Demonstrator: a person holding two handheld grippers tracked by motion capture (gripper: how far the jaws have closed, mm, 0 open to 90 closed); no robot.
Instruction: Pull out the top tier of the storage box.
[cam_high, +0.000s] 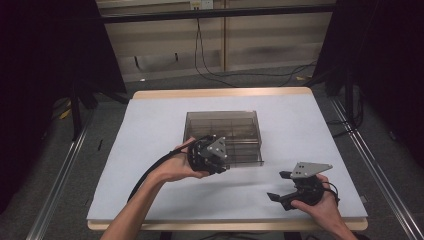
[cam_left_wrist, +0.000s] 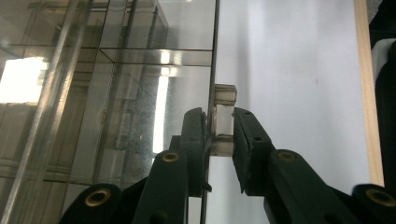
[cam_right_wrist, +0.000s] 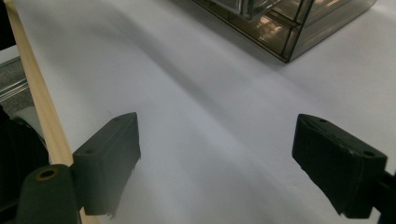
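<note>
1. One white-covered surface (cam_high: 150, 150) is seen, with a smoky clear plastic drawer box (cam_high: 235, 125) standing near its middle.
2. The box is judged rigid, light, slippery and liable to crack or slide when pulled.
3. The left gripper (cam_left_wrist: 219, 135) is clamped on the small clear handle (cam_left_wrist: 224, 121) at the box's front, the sensible hold.
4. The right gripper (cam_right_wrist: 215, 154) is held wide open, empty, near the surface's edge.

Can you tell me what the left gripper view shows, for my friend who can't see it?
The left gripper pinches a small clear handle on the front of a see-through smoky plastic drawer box. White table cover lies to the right.
</note>
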